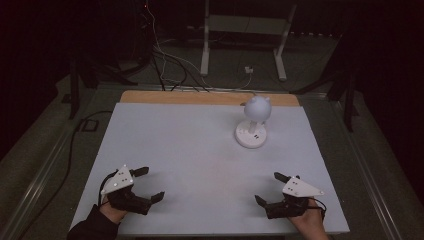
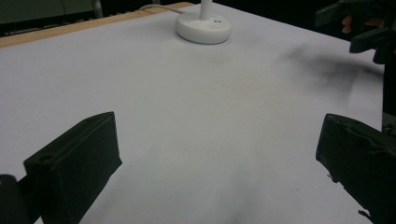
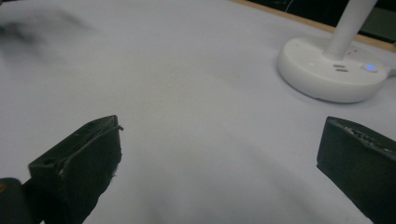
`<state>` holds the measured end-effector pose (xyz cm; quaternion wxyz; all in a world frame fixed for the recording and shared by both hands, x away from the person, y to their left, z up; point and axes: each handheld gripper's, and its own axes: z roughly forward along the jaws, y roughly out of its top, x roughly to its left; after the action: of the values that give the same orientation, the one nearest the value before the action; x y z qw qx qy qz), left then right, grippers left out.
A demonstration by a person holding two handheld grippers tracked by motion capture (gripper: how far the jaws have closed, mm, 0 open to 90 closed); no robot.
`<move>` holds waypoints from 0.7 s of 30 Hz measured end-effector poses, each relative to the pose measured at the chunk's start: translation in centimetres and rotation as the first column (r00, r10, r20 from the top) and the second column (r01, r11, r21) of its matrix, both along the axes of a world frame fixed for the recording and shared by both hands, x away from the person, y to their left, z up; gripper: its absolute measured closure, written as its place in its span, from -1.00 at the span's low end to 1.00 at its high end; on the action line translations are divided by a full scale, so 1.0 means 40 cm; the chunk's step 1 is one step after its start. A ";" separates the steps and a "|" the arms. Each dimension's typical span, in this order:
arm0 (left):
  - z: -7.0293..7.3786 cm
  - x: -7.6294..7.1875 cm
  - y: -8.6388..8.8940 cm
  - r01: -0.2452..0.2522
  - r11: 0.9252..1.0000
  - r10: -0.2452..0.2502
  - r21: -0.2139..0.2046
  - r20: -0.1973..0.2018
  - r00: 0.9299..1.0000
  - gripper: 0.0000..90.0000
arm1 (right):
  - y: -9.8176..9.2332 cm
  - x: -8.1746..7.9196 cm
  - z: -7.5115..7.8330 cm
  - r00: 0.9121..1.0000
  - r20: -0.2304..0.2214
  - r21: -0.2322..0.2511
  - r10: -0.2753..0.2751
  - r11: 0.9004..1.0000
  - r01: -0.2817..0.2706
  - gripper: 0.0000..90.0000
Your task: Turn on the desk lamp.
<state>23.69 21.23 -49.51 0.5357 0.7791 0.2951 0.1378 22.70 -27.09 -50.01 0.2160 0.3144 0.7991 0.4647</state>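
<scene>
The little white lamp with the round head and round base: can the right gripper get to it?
Probably yes. The right gripper is open, and only bare white tabletop lies between it and the white lamp.

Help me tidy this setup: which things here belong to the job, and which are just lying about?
In the job:
lamp, standing on the white mat
left tool, open
right tool, open

Lying about:
cables on the floor beyond the table
white stand behind them
</scene>
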 end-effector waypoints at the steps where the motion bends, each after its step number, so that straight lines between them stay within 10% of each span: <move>1: 0.000 0.000 -0.001 -0.003 1.000 0.003 0.005 -0.001 1.000 -1.00 | 0.000 0.000 0.000 1.000 0.000 0.000 0.000 1.000 0.000 -1.00; 21: 0.001 0.000 0.000 -0.003 1.000 0.003 -0.015 0.002 1.000 -1.00 | 0.012 0.001 0.040 0.998 -0.052 0.030 -0.029 0.999 0.030 -1.00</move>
<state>23.69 21.24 -49.47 0.5417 0.7744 0.2968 0.1373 22.76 -26.61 -48.40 0.1974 0.3413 0.7924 0.4654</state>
